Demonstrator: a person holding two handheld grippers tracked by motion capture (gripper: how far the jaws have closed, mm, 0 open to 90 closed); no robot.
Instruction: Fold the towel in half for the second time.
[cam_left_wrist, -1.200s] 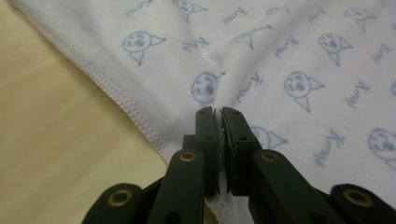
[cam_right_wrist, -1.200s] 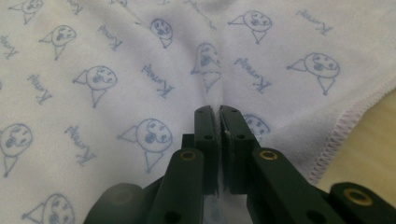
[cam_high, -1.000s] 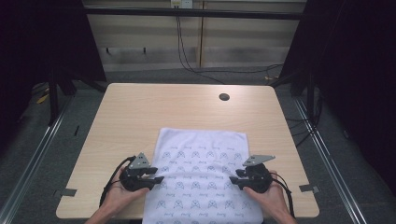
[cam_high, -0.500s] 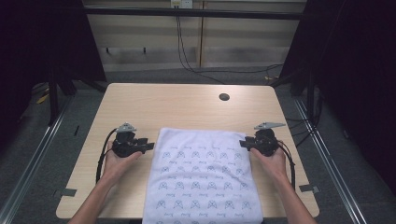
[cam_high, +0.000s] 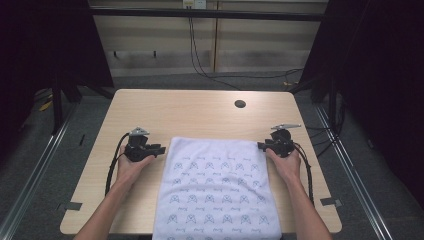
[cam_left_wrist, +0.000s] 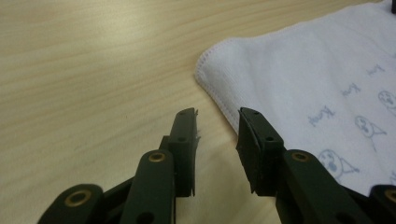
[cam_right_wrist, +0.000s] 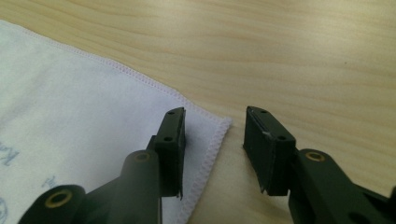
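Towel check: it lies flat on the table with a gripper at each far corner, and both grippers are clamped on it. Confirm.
Not clamped. Both gripper views show the left gripper and right gripper open at the towel corners, pads not pressing. The rest holds.

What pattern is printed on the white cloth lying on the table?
The white rectangular towel cloth carries rows of small blue-grey cartoon faces with writing; the left gripper view shows them best.

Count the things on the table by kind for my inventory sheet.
Towel: 1
Tongs: 2, the left and the right
Table hole: 1
Total: 4
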